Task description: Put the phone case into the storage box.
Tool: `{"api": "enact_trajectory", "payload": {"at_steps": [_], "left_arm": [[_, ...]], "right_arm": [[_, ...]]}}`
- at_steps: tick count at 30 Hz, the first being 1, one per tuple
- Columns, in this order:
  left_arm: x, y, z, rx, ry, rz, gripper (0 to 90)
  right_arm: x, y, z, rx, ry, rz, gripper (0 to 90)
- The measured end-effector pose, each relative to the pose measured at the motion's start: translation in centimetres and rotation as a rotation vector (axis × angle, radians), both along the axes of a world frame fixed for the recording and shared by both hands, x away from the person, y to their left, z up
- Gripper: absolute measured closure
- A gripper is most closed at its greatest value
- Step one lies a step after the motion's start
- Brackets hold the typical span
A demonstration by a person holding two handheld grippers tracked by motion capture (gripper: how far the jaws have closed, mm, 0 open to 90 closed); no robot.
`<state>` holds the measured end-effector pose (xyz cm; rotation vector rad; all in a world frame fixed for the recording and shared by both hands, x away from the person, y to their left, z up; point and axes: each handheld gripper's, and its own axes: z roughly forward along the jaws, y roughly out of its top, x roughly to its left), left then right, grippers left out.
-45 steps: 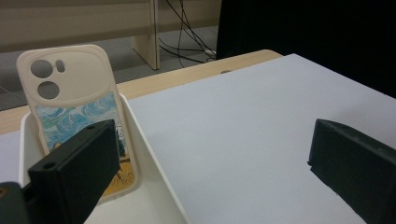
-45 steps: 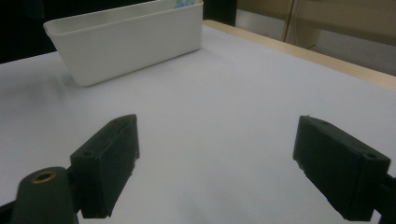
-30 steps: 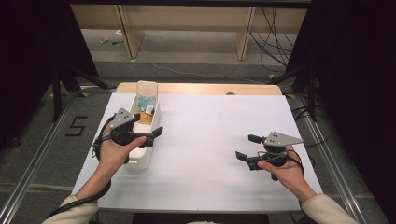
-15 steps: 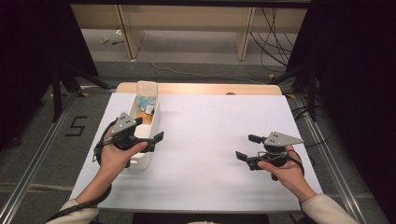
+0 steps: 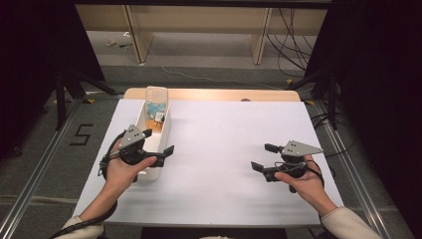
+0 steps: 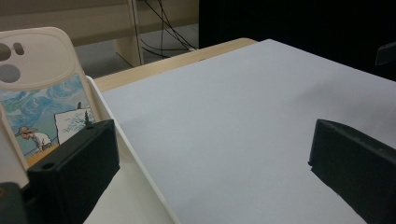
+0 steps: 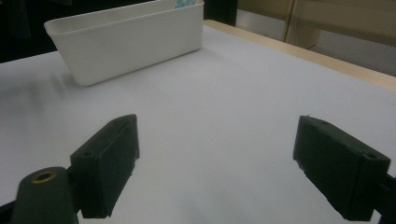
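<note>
My right gripper (image 5: 267, 157) hangs low over the bare white worktop (image 5: 229, 149), its fingers spread wide and holding nothing. My left gripper (image 5: 158, 143) sits across the near end of the white bin (image 5: 165, 128), fingers (image 6: 74, 172) also wide apart and empty, one over the bin's inside and the other out over the worktop. Farther along, a phone case (image 6: 39, 93) with a painted scene leans upright inside the bin at its far end. I judge this a reach toward the case; next I would need to move the left gripper forward and bracket its edges.
</note>
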<state>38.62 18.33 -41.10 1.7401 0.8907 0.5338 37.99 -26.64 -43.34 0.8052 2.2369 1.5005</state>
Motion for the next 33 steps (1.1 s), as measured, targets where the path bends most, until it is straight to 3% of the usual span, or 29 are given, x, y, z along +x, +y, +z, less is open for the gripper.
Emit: {"api": "enact_trajectory", "payload": {"at_steps": [33], "left_arm": [[-0.31, -0.42, -0.92, 0.014, 0.003, -0.025, 0.7]], "right_arm": [[-0.04, 0.03, -0.07, 0.000, 0.005, 0.004, 15.6]]}}
